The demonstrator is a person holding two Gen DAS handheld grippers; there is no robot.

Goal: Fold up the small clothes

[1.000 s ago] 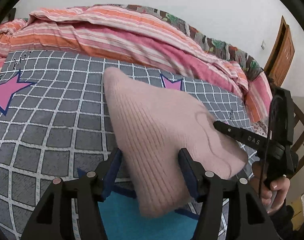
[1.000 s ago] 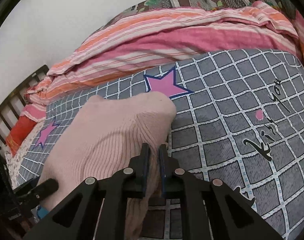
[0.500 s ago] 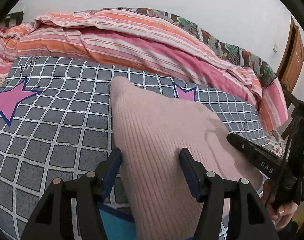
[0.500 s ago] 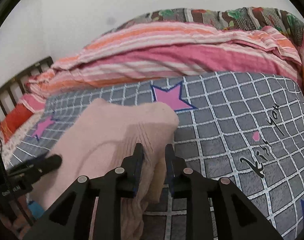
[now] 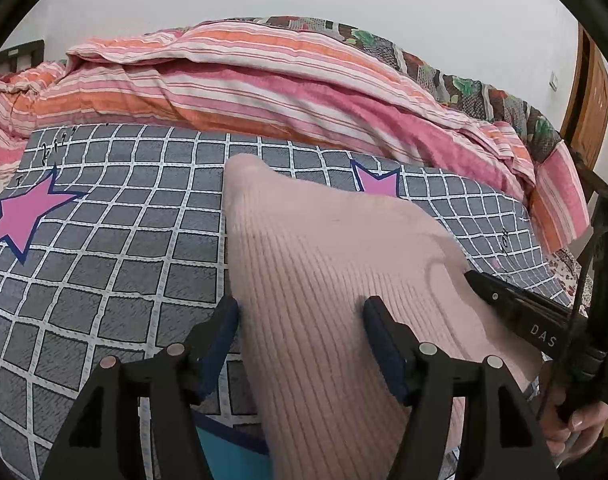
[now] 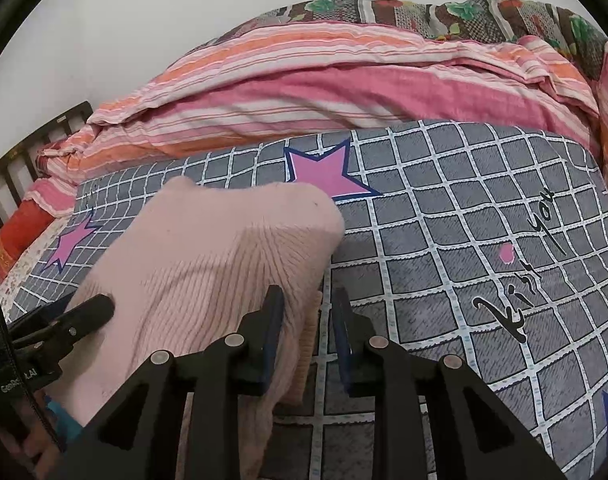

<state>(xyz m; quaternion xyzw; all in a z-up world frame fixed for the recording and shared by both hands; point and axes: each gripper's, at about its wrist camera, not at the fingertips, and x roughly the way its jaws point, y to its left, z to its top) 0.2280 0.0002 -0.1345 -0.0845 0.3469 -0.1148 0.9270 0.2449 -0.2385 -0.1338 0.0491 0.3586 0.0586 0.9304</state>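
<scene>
A pale pink ribbed knit garment [image 5: 323, 260] [image 6: 208, 256] lies folded on the grey checked bed cover [image 5: 104, 260] [image 6: 443, 240]. My left gripper [image 5: 300, 320] straddles its near part and its jaws are opening. The cloth lies between them, and the right pad rests on the knit without pinching it. My right gripper [image 6: 307, 312] stands open at the garment's right edge. That edge hangs against its left pad, with a clear gap to the other pad. Each wrist view shows the other gripper's fingers: right fingers [image 5: 523, 312], left fingers [image 6: 84, 312].
A pink and orange striped quilt [image 5: 244, 80] [image 6: 323, 92] is heaped along the wall behind the cover. A turquoise cloth [image 5: 232, 452] shows under the garment's near end. A wooden door [image 5: 591, 100] stands at the right and a dark headboard [image 6: 20, 160] at the left.
The garment has come down from hanging in the air to lying on the cover. The right jaws, shut on its edge before, have parted. The left jaws stand slightly wider.
</scene>
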